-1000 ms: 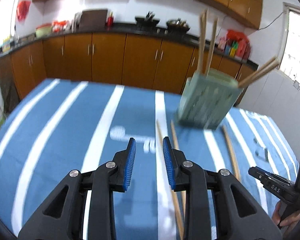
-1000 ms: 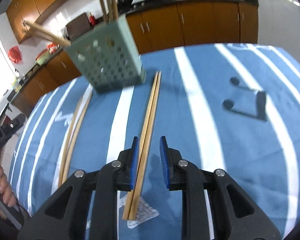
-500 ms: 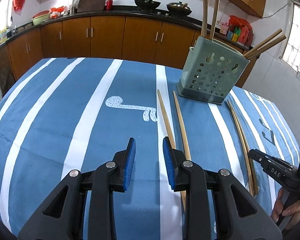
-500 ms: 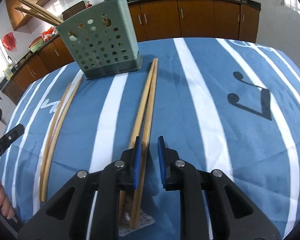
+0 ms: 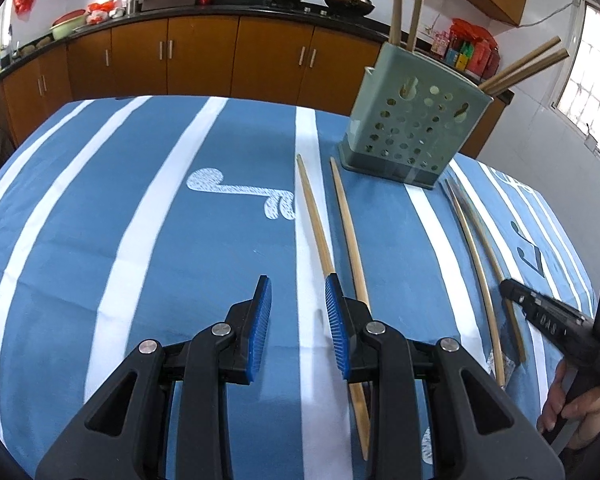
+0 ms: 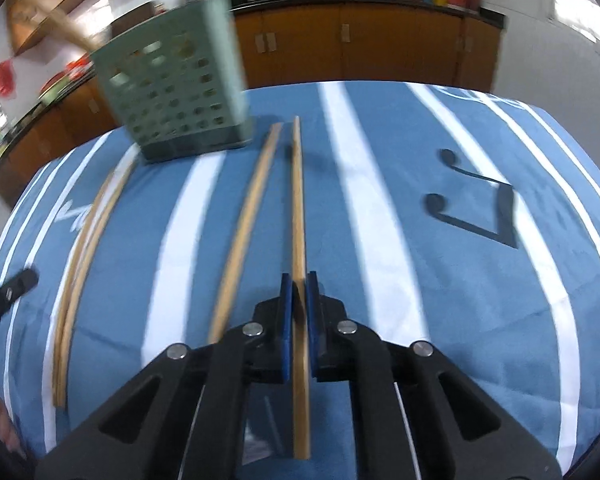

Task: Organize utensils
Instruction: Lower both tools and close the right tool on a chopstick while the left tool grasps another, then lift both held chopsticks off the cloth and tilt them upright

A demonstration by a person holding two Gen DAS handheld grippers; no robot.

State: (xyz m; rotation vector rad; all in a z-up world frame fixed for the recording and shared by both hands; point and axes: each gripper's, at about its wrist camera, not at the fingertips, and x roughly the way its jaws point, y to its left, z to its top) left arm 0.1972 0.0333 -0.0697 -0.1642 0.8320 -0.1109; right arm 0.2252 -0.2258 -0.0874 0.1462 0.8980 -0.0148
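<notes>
The right gripper (image 6: pixel 294 292) pinches one chopstick (image 6: pixel 298 208) near the green holder (image 6: pixel 176 80); the left gripper (image 5: pixel 298 300) hangs partly open, empty.

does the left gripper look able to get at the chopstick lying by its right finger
Probably yes. The left gripper is open and empty, and the chopstick lies bare on the tablecloth, running under its right finger, so a small sideways shift would straddle it. The holder stands beyond, out of the way.

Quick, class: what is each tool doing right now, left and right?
Left tool: open, holding nothing; a chopstick lies by its right finger.
Right tool: has just been closing, now shut on one chopstick.
</notes>
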